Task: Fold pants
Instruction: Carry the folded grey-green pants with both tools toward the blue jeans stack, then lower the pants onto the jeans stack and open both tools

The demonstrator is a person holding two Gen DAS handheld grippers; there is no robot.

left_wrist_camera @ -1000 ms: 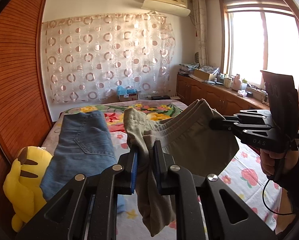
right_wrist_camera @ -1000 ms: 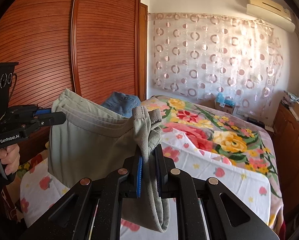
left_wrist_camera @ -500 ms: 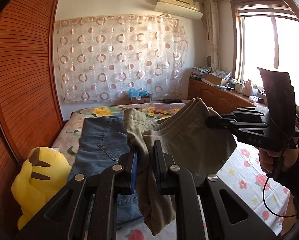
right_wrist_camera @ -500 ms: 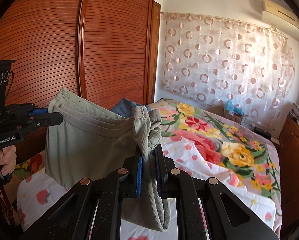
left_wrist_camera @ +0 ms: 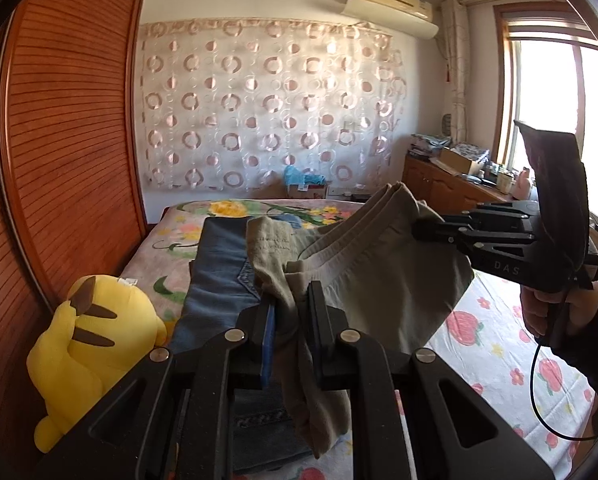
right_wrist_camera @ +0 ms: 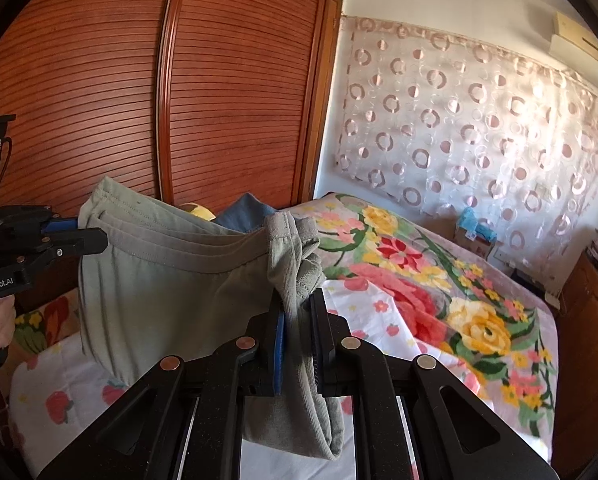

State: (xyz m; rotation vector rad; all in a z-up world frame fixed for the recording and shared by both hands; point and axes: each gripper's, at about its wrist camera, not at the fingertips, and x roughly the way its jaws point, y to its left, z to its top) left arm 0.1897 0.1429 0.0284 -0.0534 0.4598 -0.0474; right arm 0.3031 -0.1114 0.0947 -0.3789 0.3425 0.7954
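Your pants [left_wrist_camera: 383, 292] are plain olive-green. The jeans [left_wrist_camera: 215, 296] are faded blue denim. Both grippers are black — the left gripper [left_wrist_camera: 289, 312] and the right gripper [right_wrist_camera: 299, 320] each carry a blue pad [right_wrist_camera: 279, 344]. The bedsheet [right_wrist_camera: 439, 300] is white with red strawberries, overlaid by large pink, red and yellow flowers with green leaves. The plush toy [left_wrist_camera: 87, 356] is yellow with brown stripes. The curtain [left_wrist_camera: 267, 108] is sheer white with pink circles — the wardrobe [right_wrist_camera: 139, 80] is reddish-brown.
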